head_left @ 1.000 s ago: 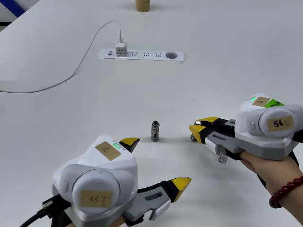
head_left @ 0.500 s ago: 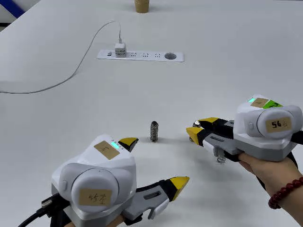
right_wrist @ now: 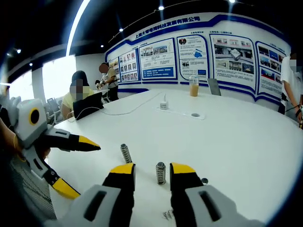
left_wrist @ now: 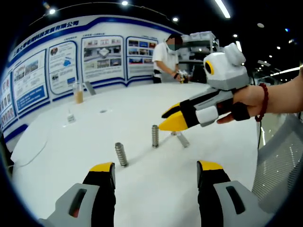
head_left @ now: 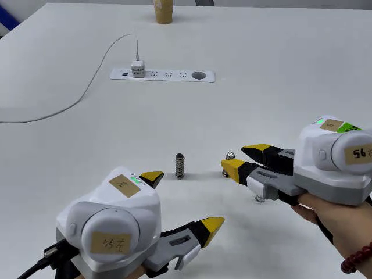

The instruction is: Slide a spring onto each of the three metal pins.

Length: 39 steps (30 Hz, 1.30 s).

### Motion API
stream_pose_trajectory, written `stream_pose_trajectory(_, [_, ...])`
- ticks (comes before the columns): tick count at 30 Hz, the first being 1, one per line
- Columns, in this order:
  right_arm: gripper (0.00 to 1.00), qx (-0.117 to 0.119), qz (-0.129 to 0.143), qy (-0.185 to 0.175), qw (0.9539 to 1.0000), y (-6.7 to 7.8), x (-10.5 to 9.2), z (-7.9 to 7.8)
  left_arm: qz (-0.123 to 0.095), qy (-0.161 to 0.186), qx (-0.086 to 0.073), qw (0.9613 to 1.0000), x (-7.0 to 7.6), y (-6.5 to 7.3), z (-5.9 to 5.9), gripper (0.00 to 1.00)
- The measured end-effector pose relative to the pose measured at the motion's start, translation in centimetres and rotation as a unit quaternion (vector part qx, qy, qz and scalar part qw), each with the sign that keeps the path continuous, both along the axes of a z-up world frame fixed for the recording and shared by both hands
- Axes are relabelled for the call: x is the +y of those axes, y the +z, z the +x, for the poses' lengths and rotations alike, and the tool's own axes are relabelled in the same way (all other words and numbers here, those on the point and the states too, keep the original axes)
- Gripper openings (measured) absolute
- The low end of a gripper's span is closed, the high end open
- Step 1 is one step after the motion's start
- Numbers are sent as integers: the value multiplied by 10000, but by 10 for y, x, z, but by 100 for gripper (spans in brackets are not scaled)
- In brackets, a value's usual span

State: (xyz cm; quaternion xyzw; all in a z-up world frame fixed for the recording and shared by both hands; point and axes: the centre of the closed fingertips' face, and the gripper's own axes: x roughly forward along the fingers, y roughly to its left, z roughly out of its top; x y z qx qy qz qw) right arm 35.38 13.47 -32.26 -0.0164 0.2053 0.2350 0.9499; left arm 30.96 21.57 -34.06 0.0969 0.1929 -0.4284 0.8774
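Observation:
One spring-covered pin (head_left: 179, 165) stands upright mid-table, also in the left gripper view (left_wrist: 121, 154). A second sprung pin (right_wrist: 161, 172) stands just ahead of my right gripper (right_wrist: 152, 171), between its open jaws and untouched. A bare pin (left_wrist: 180, 138) with a round head (head_left: 230, 156) stands beside it. A loose spring (head_left: 258, 199) lies under the right gripper (head_left: 239, 158). My left gripper (head_left: 182, 200) hangs open and empty near the table's front, a short way before the first pin.
A white power strip (head_left: 163, 75) with a plugged charger and its cable (head_left: 87, 87) lies further back. A paper cup (head_left: 163, 11) stands at the far edge. People sit and stand beyond the table (right_wrist: 284, 142) in the gripper views.
The right gripper's jaws stand a little wider apart than a second ago. The head camera has shifted; the left gripper has kept its place.

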Motion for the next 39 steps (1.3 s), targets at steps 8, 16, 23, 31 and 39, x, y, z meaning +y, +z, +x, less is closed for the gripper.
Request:
stream_pose_trajectory(8, [36, 67, 32, -103, 9999, 8, -17, -15, 53, -61, -34, 10000, -2, 3, -2, 68])
stream_pose_trajectory(16, [44, 77, 35, -28, 10000, 14, -25, -28, 33, -146, -14, 9999, -11, 6, -4, 66])
stream_pose_trajectory(23, [50, 130, -105, 273, 9995, 15, -26, -45, 100, -263, -68, 9996, -21, 6, -1, 63])
stream_pose_trajectory(31, [55, 162, -170, 463, 9987, 16, -29, -61, 166, -353, -128, 9992, -32, 5, 3, 59])
stream_pose_trajectory(39, [59, 197, -265, 589, 9977, 16, -34, -76, 114, -503, -89, 9986, -51, 3, 3, 56])
